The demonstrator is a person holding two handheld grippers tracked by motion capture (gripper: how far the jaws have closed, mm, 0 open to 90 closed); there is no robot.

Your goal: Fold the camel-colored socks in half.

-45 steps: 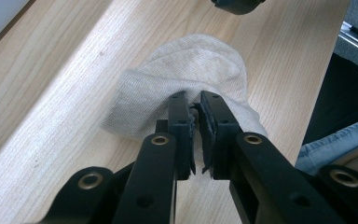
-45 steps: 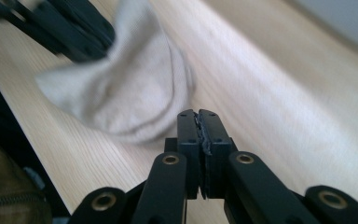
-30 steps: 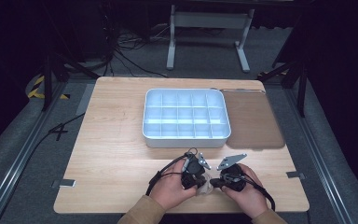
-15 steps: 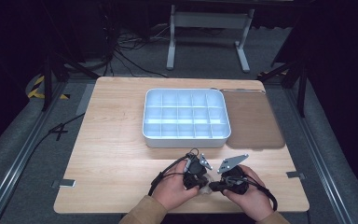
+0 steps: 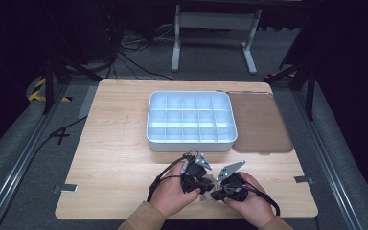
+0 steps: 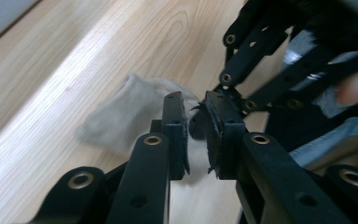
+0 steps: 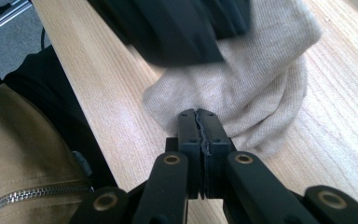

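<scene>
Sock (image 7: 256, 88) bunched at near table edge: right gripper (image 7: 199, 116) pinches its fabric; left gripper (image 6: 196, 116) jaws just opened, nothing between. Divided tray (image 5: 190, 120) empty; handling unfinished.

Sock (image 6: 121, 116) blurred in left gripper view; far end hidden under left tongs (image 7: 177, 28).

A beige sock (image 7: 256, 88) of soft, finely ribbed knit cloth, matt and slightly fuzzy, lies on a table (image 5: 120, 143) of pale wood with clear straight grain and a smooth satin finish. The right gripper (image 7: 198, 116) is matt black plastic with brass-coloured rivets; its pads look rubbery. The left gripper (image 6: 196, 109) has the same black finish, its pads rough and frayed at the edges. A white tray (image 5: 152, 124) looks like smooth plastic, a brown mat (image 5: 261, 124) dull.
</scene>
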